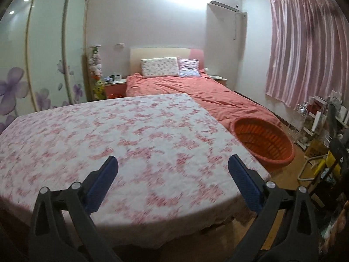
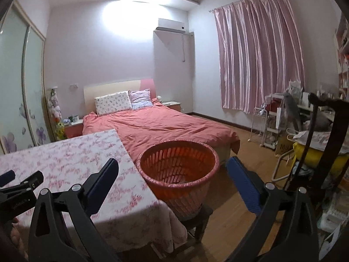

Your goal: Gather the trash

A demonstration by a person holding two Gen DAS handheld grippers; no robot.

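Left gripper (image 1: 173, 163) and right gripper (image 2: 172, 166) both gape wide and empty (blue pads bare) above a floral-clothed table (image 1: 109, 131). An orange basket (image 2: 178, 166) sits on a stool (image 2: 201, 218) beside the table, before a bed (image 2: 163, 126).

Two wrist views facing the bed from the near end of the room
Left camera looks low across the tabletop (image 1: 122, 135); right camera sits further right, above the basket (image 2: 178, 166); both share tabletop, basket, bed (image 2: 157, 126), curtain (image 1: 305, 48)
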